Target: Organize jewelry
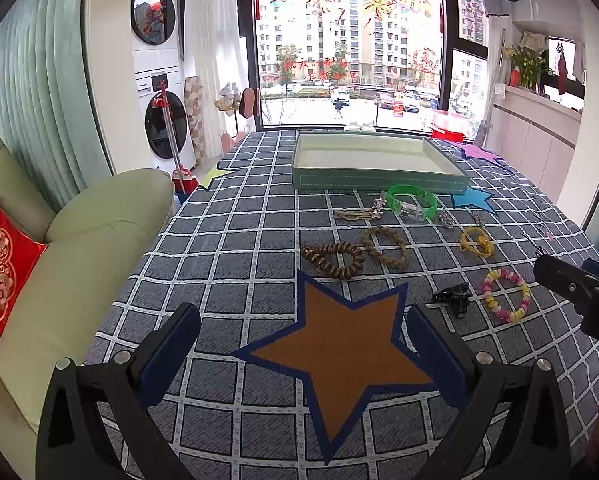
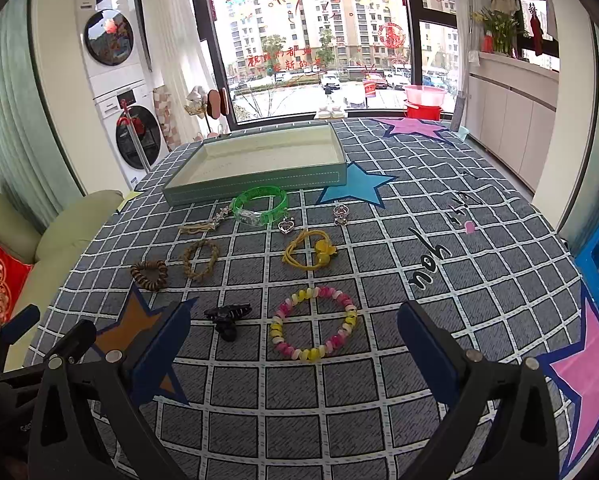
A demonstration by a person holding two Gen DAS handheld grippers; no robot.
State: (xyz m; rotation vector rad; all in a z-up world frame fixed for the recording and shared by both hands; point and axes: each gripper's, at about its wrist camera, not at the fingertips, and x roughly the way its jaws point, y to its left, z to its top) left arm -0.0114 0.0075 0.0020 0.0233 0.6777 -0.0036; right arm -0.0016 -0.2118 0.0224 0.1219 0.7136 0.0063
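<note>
Both grippers (image 1: 303, 340) (image 2: 295, 344) gape empty; one tray (image 2: 259, 184), nine jewelry pieces (image 2: 313, 324) on checked tablecloth (image 2: 419, 208), window (image 2: 311, 32) behind.

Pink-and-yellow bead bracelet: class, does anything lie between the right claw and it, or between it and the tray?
Nothing lies between the open right claw and the pink-and-yellow bead bracelet. Toward the green tray, the yellow hair tie and green bangle lie on the cloth, so lift over them.

Bright daylight from window (image 1: 351, 40), soft shadows, fisheye-warped dark edges
</note>
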